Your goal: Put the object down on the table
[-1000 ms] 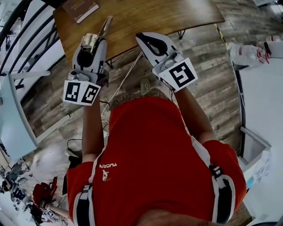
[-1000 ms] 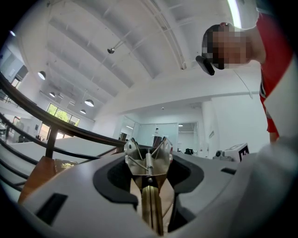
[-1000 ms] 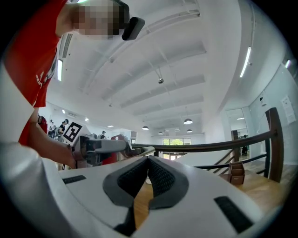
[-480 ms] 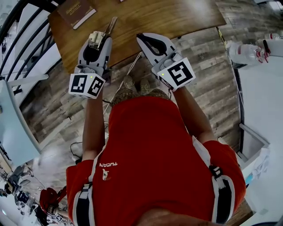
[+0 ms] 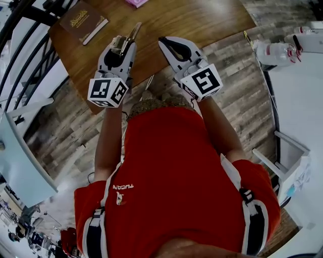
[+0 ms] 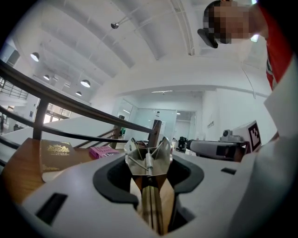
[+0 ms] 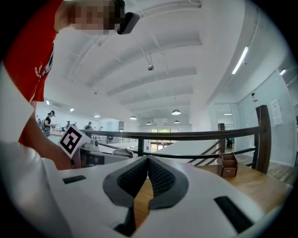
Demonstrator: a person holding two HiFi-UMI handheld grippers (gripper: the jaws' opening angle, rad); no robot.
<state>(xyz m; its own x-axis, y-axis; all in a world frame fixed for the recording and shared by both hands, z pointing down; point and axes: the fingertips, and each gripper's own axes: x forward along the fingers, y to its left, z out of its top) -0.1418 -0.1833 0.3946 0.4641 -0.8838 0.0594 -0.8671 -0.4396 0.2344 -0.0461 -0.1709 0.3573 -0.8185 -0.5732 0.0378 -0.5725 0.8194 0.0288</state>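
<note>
Left gripper (image 5: 121, 46): jaws part-way open and clamped on a spring-loaded tool of bare folded metal and pale wooden bars (image 5: 132, 34). In the left gripper view the tool (image 6: 148, 160) stands between the dark pads, wooden bars down in the gap, metal head and coil spring up top. From the head view its thin end pokes forward past the gripper's tips.

Tool sits over the near part of the brown wooden table (image 5: 192, 17), close to the edge. Cannot tell whether it touches the top.

Right gripper (image 5: 164, 43): just beside the left, over the same table edge. Right gripper view shows the ribbed pads (image 7: 160, 179) meeting at the tips, nothing between them.

On the table: brown book with gold print (image 5: 83, 21) near the left corner, well apart from the tool; pink box (image 5: 135, 2) at the far edge. Small brown wooden box (image 7: 228, 166) on the table to the right.
</note>
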